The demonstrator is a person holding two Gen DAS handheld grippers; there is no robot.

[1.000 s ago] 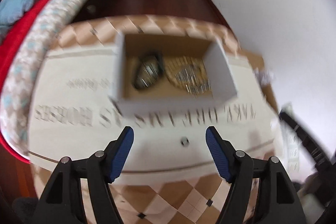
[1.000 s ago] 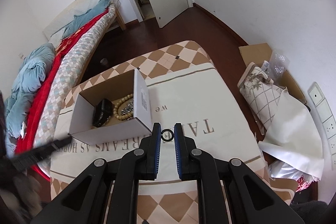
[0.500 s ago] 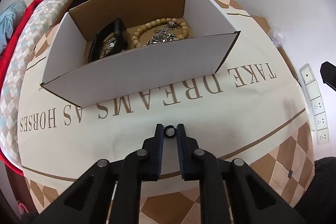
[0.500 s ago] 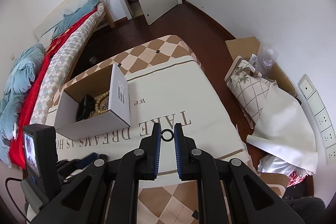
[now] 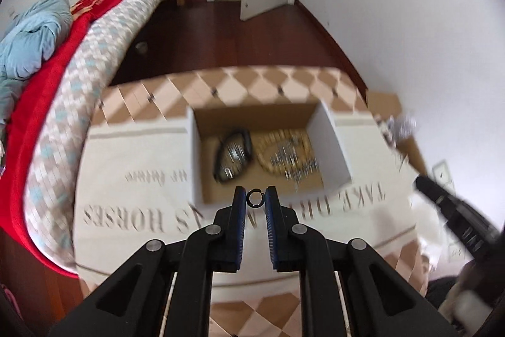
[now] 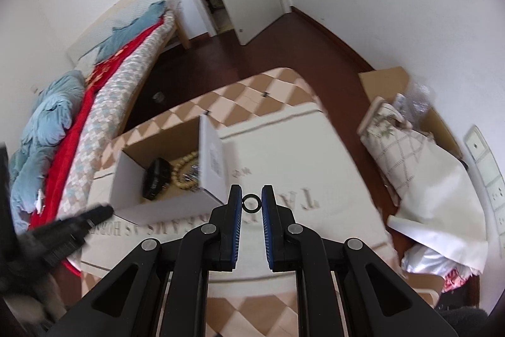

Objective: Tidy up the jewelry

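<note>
Our left gripper (image 5: 255, 198) is clenched on a small dark ring (image 5: 255, 198), and our right gripper (image 6: 251, 203) pinches another ring (image 6: 251, 203); both hang above the counter (image 6: 284, 144) beside the cardboard box (image 5: 331, 144). We judge these rings light, stiff and slippery, so gripping across the band's outer edge seems safest.

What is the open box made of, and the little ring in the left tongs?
The box looks like cardboard: matte white outside, plain brown inside. The ring in the left tongs is dark and smooth, perhaps metal or stone; too small to tell.
</note>
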